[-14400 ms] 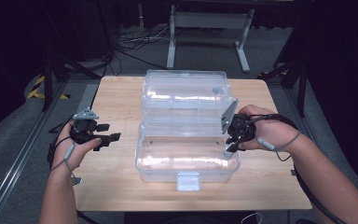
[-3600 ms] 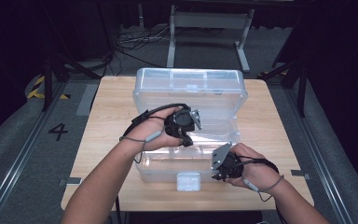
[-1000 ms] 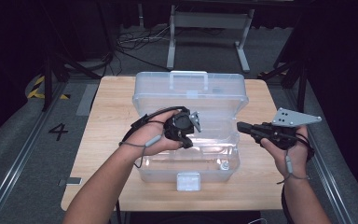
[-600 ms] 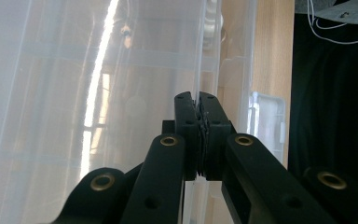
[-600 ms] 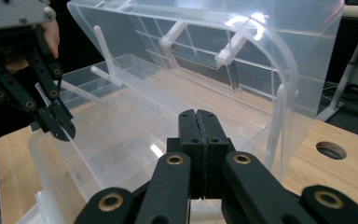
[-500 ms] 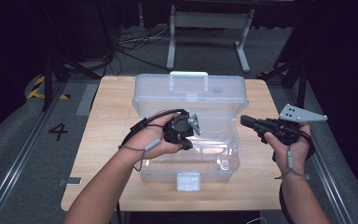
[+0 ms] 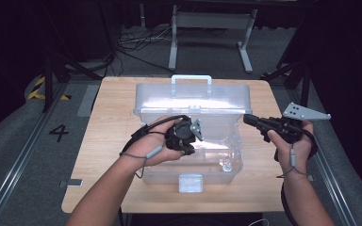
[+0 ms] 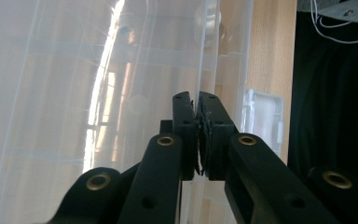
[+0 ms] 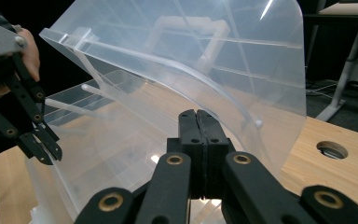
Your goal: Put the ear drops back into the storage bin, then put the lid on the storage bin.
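High view: a clear plastic storage box (image 7: 191,141) sits in the middle of the wooden table (image 7: 108,122), its lid (image 7: 193,96) tilted partway over it, hinged along the far side, with a white handle (image 7: 191,80) sticking up at the far edge. The left gripper (image 7: 188,136) hangs over the box. In the left gripper view its jaws have just been easing apart, and a thin clear edge of the lid (image 8: 205,56) runs between the pads (image 8: 186,126); they seem to touch it, though glare makes this hard to judge. The right gripper (image 7: 252,120) hovers just right of the box, its jaws pressed together on nothing in the right gripper view, pointing at the lid (image 9: 191,60).
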The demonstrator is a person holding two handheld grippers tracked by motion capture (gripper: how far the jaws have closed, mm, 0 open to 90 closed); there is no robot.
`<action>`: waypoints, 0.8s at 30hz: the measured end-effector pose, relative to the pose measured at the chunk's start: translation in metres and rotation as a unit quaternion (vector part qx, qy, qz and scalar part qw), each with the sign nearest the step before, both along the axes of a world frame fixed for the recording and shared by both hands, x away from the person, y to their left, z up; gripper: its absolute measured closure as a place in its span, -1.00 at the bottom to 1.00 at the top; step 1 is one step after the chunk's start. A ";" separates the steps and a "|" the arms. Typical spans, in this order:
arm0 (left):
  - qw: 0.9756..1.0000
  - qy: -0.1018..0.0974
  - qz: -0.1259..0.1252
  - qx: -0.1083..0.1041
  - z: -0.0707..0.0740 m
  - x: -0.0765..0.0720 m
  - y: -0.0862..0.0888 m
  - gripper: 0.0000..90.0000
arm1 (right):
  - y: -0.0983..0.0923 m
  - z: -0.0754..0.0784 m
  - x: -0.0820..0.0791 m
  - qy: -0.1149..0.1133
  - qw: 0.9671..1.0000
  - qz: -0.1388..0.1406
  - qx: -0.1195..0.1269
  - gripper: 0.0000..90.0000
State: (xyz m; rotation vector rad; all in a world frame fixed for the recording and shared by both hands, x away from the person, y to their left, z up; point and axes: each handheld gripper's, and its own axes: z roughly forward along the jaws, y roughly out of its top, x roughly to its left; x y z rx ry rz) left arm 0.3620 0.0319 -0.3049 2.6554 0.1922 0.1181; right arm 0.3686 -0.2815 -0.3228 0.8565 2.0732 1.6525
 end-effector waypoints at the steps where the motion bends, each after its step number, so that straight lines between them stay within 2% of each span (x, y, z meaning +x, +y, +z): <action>1: 1.000 0.004 0.004 -0.011 0.001 -0.001 0.001 0.72 | 0.000 0.000 0.000 -0.001 1.000 -0.002 0.001 1.00; 5: 0.999 0.009 0.006 -0.046 0.009 -0.001 0.011 0.65 | 0.000 0.000 0.000 0.000 1.000 -0.002 0.002 1.00; 8: 0.997 0.009 0.021 -0.071 0.014 -0.001 0.023 0.66 | -0.001 0.000 -0.001 -0.001 1.000 -0.002 0.001 1.00; 10: 0.996 0.008 0.032 -0.088 0.017 -0.001 0.032 0.67 | -0.001 0.000 -0.002 -0.001 1.000 -0.002 0.001 1.00; 14: 0.990 0.001 0.062 -0.123 0.021 -0.002 0.053 0.70 | -0.001 0.000 -0.003 0.001 1.000 -0.003 0.000 1.00; 16: 0.988 0.000 0.078 -0.134 0.021 -0.003 0.064 0.73 | -0.001 0.000 -0.003 0.000 1.000 -0.003 -0.004 1.00; 17: 0.988 0.000 0.078 -0.134 0.021 -0.003 0.064 0.73 | -0.001 0.000 -0.003 0.000 1.000 -0.003 -0.004 1.00; 18: 0.985 -0.002 0.093 -0.147 0.021 -0.003 0.075 0.74 | -0.001 0.000 -0.004 -0.001 1.000 -0.004 -0.005 1.00; 20: 0.981 -0.003 0.106 -0.160 0.019 -0.004 0.085 0.74 | -0.002 0.000 -0.004 -0.002 1.000 -0.005 -0.006 1.00; 21: 0.981 -0.003 0.106 -0.160 0.019 -0.004 0.085 0.75 | -0.002 0.000 -0.004 -0.002 1.000 -0.005 -0.006 1.00; 24: 0.975 -0.006 0.131 -0.180 0.017 -0.005 0.100 0.77 | -0.001 -0.001 -0.006 -0.002 1.000 -0.006 -0.008 1.00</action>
